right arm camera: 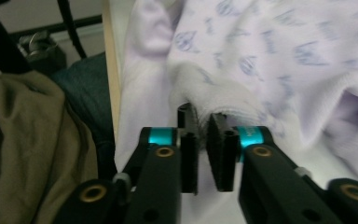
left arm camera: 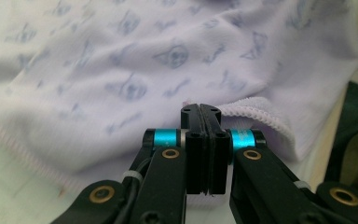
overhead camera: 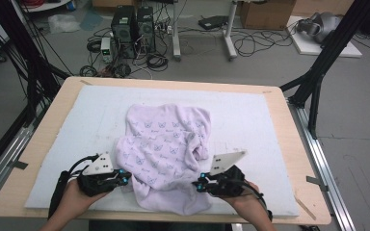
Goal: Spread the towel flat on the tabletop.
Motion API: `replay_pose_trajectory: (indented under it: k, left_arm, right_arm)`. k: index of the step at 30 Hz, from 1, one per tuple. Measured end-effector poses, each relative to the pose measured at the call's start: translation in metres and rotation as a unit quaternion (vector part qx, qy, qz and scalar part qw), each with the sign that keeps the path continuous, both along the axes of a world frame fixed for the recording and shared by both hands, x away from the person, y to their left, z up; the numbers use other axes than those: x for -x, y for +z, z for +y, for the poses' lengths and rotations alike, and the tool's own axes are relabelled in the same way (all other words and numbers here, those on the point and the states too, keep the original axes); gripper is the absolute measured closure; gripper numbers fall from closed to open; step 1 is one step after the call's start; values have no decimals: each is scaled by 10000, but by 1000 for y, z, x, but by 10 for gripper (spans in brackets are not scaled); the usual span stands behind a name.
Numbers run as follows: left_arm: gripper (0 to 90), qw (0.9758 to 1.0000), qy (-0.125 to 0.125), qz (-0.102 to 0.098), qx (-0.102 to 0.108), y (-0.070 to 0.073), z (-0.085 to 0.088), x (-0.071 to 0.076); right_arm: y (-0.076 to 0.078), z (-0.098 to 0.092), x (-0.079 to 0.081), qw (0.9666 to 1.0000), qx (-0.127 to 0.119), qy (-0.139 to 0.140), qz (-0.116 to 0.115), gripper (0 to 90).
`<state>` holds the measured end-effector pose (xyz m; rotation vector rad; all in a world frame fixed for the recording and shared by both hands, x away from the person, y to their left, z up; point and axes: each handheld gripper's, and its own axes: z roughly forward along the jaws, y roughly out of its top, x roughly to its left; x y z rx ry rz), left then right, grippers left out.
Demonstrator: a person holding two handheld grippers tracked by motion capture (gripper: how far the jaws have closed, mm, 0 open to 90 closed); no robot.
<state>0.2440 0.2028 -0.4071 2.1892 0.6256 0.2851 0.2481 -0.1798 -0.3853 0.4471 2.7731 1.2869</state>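
Hands are coming in from the near edge of the pale wooden bench (overhead camera: 289, 144), each holding a black claw. The left claw (overhead camera: 125, 177) is pressing its jaws fully together on the hem of the crumpled lilac butterfly-print cloth garment (overhead camera: 166, 149); the left gripper view is showing that stitched edge pinched between them. The right claw (overhead camera: 198, 185) is standing slightly parted around a fold of the same garment. The garment is lying mid-bench on a white foam mat (overhead camera: 250, 115). Beyond, tangled cables (overhead camera: 250, 41) and black computer towers (overhead camera: 132, 26) are sitting on the grey floor.
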Motion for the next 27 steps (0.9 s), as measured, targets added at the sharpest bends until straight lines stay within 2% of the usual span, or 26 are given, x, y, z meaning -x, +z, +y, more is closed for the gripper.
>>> replay_pose_trajectory:
  k: [1, 3, 4, 6, 8, 11, 14, 15, 17, 19, 21, 23, 27]
  left_arm:
    - [888, 9999, 84, -1, -82, -1, 6, 0]
    - [868, 9998, 189, 16, -101, 1, 13, -1]
    - [821, 9997, 240, 32, -66, 3, 16, -1]
    - [776, 9996, 278, -6, 31, 9, 20, -3]
    - [736, 9995, 295, -76, 122, 15, 20, -6]
    - [700, 9994, 233, -145, 224, 21, 12, -12]
    - [675, 9994, 162, -162, 249, 22, 2, -18]
    - [669, 9995, 141, -161, 243, 22, -1, -20]
    - [657, 9997, 69, -130, 219, 18, -8, -23]
    - [650, 9997, 28, -95, 213, 14, -14, -26]
    - [648, 9998, -6, -66, 203, 9, -18, -28]
    - [647, 9999, -11, -31, 160, 4, -21, -29]
    - [648, 10000, -13, 87, 31, -8, -20, -31]
  right_arm:
    - [-3, 5, -1, 10000, -16, 74, 11, 756]
    - [-1, 8, -3, 9998, -148, 107, -73, 695]
    - [2, 7, -4, 9998, -193, 70, -81, 666]
    - [8, 3, -9, 9992, -390, -18, -116, 668]
    - [12, -3, -16, 9981, -587, -147, -105, 676]
    - [14, -7, -24, 9978, -603, -214, -150, 677]
    - [19, -10, -24, 9973, -710, -148, -82, 688]
    - [21, -11, -23, 9978, -640, -148, -78, 687]
    - [23, -13, -20, 9990, -428, -102, 84, 668]
    - [21, -18, -17, 9996, -176, -183, 92, 660]
    - [15, -26, -15, 9994, -89, -310, 101, 652]
    - [11, -39, -15, 9986, -230, -464, 128, 652]
    - [18, -52, -19, 9960, -580, -675, -92, 679]
